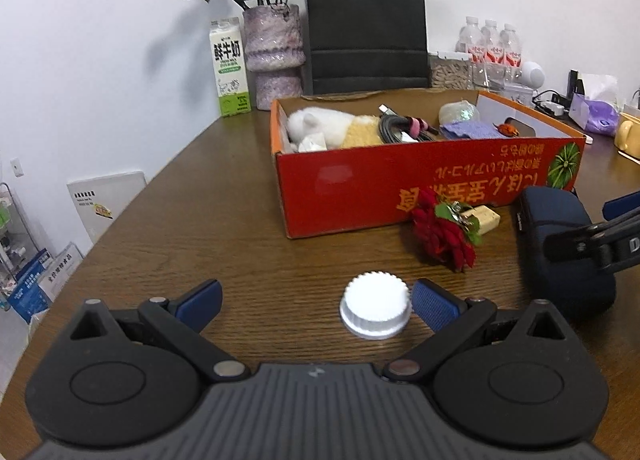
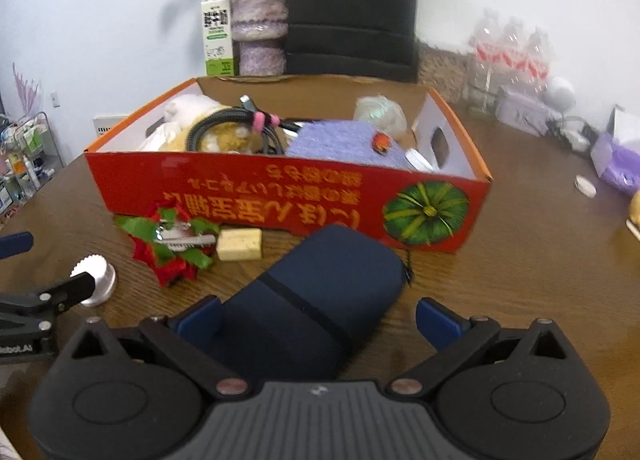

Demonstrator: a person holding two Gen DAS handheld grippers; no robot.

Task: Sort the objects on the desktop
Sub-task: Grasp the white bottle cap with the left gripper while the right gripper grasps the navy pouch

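Observation:
A white ridged cap [image 1: 376, 310] stands on the wooden table between the fingers of my left gripper [image 1: 316, 302], close to the right finger; the jaws stand wide open. My right gripper [image 2: 318, 320] is open around the near end of a navy zip case [image 2: 316, 292], its left pad touching the case. The case [image 1: 560, 248] lies right of the cap. A red flower hair clip [image 1: 444, 234] and a cream eraser block [image 1: 486, 217] lie before the red cardboard box [image 1: 360, 187], which holds a plush toy, cables and a purple cloth.
Behind the box stand a black paper bag [image 1: 366, 27], a vase of dried roses [image 1: 274, 55] and a milk carton [image 1: 230, 67]. Water bottles [image 1: 492, 43], a tissue pack [image 1: 594, 113] and chargers crowd the back right. The table edge curves away at left.

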